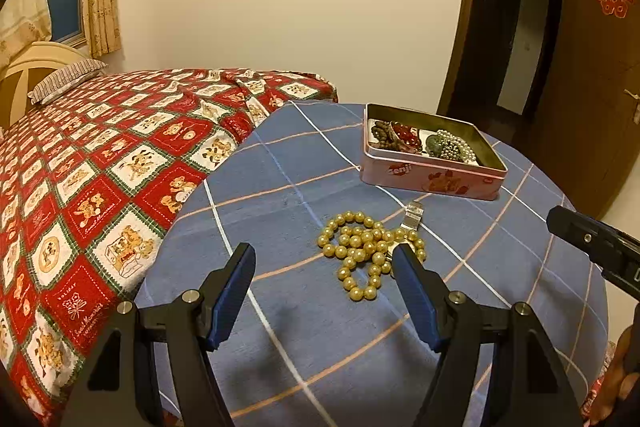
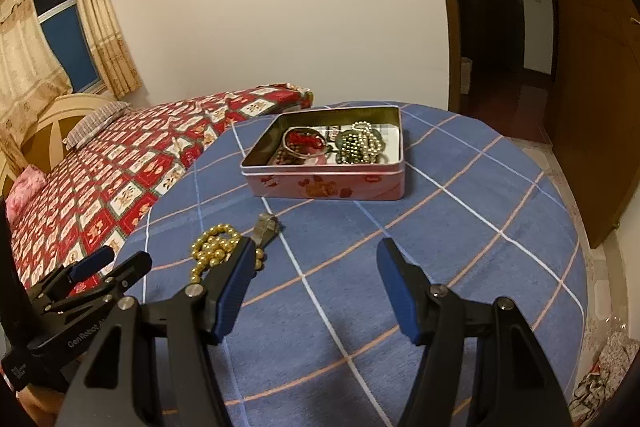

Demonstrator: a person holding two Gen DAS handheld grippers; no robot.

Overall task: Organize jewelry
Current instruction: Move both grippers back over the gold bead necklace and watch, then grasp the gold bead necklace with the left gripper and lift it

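A gold bead necklace [image 1: 362,251] lies heaped on the blue checked tablecloth [image 1: 280,187], partly over a silver watch whose band [image 1: 413,214] sticks out behind it. My left gripper [image 1: 324,259] hovers open just in front of the heap, its right fingertip overlapping the beads' edge; nothing sits between the pads. An open pink tin [image 1: 430,179] farther back holds red, brown and silver-green bead strings. In the right wrist view my right gripper [image 2: 316,253] is open over bare cloth, with the necklace [image 2: 214,251] and watch [image 2: 265,227] to its left and the tin [image 2: 326,183] ahead.
The round table's edge curves close on the left, against a bed with a red bear-print cover [image 1: 100,167]. A doorway and a brown door [image 1: 592,107] stand at the right. The left gripper [image 2: 104,267] shows at the right wrist view's left edge.
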